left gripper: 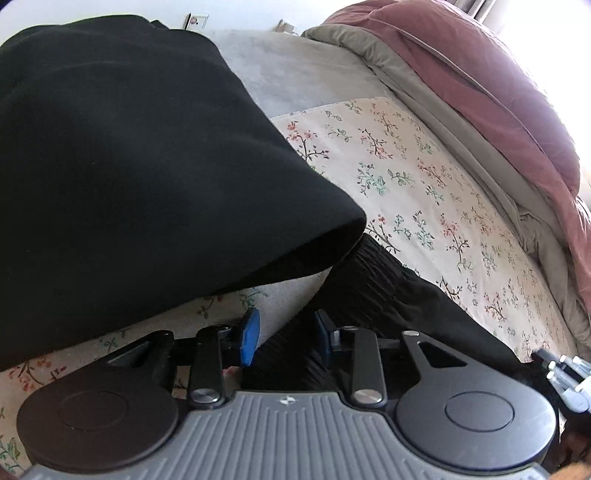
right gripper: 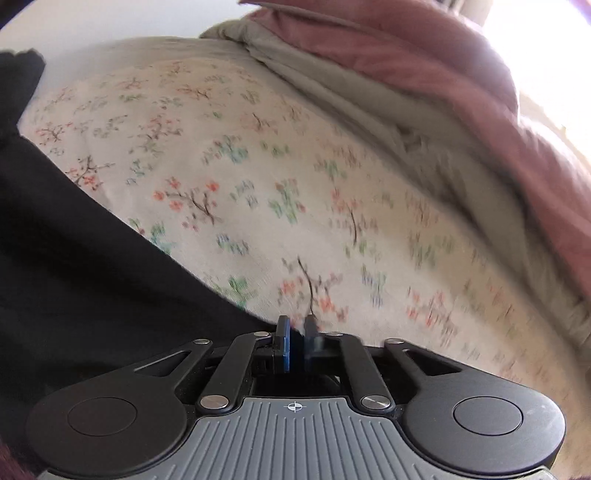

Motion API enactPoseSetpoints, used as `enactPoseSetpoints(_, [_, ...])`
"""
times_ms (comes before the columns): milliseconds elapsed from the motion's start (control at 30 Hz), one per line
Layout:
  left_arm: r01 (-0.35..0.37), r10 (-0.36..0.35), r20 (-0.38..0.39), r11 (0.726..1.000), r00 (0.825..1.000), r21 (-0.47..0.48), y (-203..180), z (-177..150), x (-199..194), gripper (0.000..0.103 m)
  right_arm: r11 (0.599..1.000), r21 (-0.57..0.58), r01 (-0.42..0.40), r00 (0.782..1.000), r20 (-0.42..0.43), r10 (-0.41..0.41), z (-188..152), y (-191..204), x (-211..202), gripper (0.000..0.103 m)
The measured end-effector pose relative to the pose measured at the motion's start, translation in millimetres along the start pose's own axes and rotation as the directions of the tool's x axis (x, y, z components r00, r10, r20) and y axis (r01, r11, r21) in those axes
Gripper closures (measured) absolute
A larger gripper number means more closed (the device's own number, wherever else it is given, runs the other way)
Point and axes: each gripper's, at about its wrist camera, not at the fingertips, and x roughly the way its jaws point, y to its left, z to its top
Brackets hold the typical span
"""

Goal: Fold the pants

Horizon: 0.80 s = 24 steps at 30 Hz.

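Observation:
The black pants lie on a floral bedsheet. In the left wrist view a thick folded part fills the upper left, and the ribbed elastic waistband runs from the centre to the lower right. My left gripper is open, its blue-padded fingers straddling the waistband fabric. In the right wrist view the pants cover the left side. My right gripper is nearly closed and empty, over the sheet just right of the pants' edge. That view is motion-blurred.
A rolled grey and mauve duvet lies along the right side of the bed; it also shows in the right wrist view. A white wall with a socket is behind. Part of a metal tripod shows at the far right.

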Motion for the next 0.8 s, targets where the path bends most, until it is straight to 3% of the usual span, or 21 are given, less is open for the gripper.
enactPoseSetpoints(67, [-0.007,0.007,-0.003,1.000,1.000,-0.020,4,0,-5,0.042,0.997,0.052,-0.065,0.996,0.069,0.062,15,2,-13,0.091])
enactPoseSetpoints(133, [0.021,-0.024,-0.036,0.997,0.999,-0.071,11,0,-11,0.042,0.977,0.076,-0.200,0.975,0.115,0.191,33,12,-23,0.090])
enactPoseSetpoints(233, [0.102,-0.112,-0.052,0.981,0.992,-0.166,28,-2,-21,0.035,0.946,-0.010,-0.324,0.940,0.109,0.323,57,50,-27,0.080])
enactPoseSetpoints(300, [0.171,-0.186,-0.060,0.965,0.981,-0.197,34,-2,-22,0.019,0.928,-0.063,-0.367,0.923,0.098,0.371,70,76,-24,0.074])
enactPoseSetpoints(367, [0.217,-0.238,-0.107,0.959,0.965,-0.183,31,-3,-16,0.010,0.905,-0.093,-0.414,0.905,0.062,0.421,82,101,-13,0.074])
enactPoseSetpoints(467, [0.194,-0.216,-0.139,0.968,0.966,-0.159,27,-5,-13,0.010,0.873,-0.139,-0.468,0.880,0.015,0.474,97,129,7,0.072])
enactPoseSetpoints(567, [0.159,-0.190,-0.169,0.971,0.967,-0.180,30,-7,-14,0.011,0.839,-0.112,-0.533,0.844,-0.009,0.536,116,141,24,0.047])
enactPoseSetpoints(633, [0.138,-0.163,-0.140,0.975,0.977,-0.177,33,-7,-21,0.011,0.820,-0.096,-0.564,0.825,-0.014,0.565,127,142,30,0.047])
enactPoseSetpoints(733, [0.190,-0.235,-0.183,0.953,0.955,-0.236,34,-9,-11,0.012,0.764,-0.022,-0.645,0.765,-0.019,0.644,135,135,41,0.047])
enactPoseSetpoints(767, [0.192,-0.247,-0.201,0.947,0.948,-0.259,32,-13,-6,0.013,0.753,0.007,-0.658,0.752,-0.046,0.657,134,136,50,0.047])
enactPoseSetpoints(800, [0.198,-0.257,-0.197,0.940,0.946,-0.276,29,-11,-2,0.016,0.756,0.023,-0.654,0.753,-0.071,0.654,133,139,58,0.047])
